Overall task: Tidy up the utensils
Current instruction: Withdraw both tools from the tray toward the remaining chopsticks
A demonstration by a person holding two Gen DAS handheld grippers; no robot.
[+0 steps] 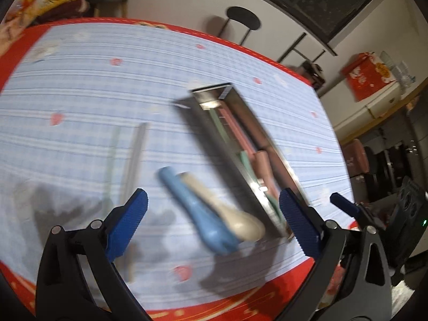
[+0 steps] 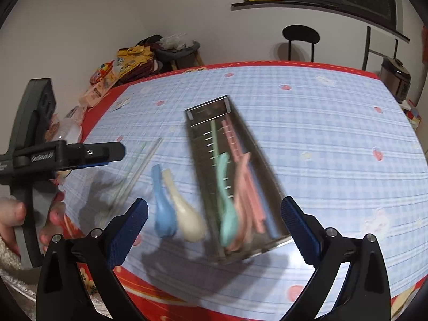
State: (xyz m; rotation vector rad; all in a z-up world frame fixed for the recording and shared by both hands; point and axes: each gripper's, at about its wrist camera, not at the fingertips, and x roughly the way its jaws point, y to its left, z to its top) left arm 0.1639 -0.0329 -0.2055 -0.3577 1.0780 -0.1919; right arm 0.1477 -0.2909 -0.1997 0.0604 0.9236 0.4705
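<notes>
- Left wrist view: a surface [image 1: 133, 85] under a blue checked cloth with a red border stands before a pale wall; a black chair [image 1: 242, 24] sits behind it.
- A long steel tray [image 1: 291, 176] lies slanted on the cloth and serves as the landmark; green and pink utensils lie inside it, blurred.
- Just left of the tray lie a blue spoon [image 1: 198, 208] and a cream spoon [image 1: 240, 223], side by side and touching.
- Further left of the tray lie pale chopsticks [image 1: 135, 157], blurred.
- The left tool [image 1: 214, 220] hangs above the spoons with its jaws spread wide and nothing between the pads.
- Right wrist view: the same surface [image 2: 321, 133] fills the middle, with snack packets [image 2: 128, 58] piled beyond its far left corner.
- In the tray [image 2: 198, 144] lie a green spoon [image 2: 226, 206], a pink spoon [image 2: 242, 214] and pink chopsticks [image 2: 235, 144].
- Left of the tray lie the blue spoon [image 2: 163, 208] and cream spoon [image 2: 187, 214], then the chopsticks [image 2: 139, 171].
- The right tool [image 2: 215, 222] hovers over the tray's near end, jaws wide and empty.
- The left tool [image 2: 117, 151] shows at the left edge, held in a hand [image 2: 16, 219].
</notes>
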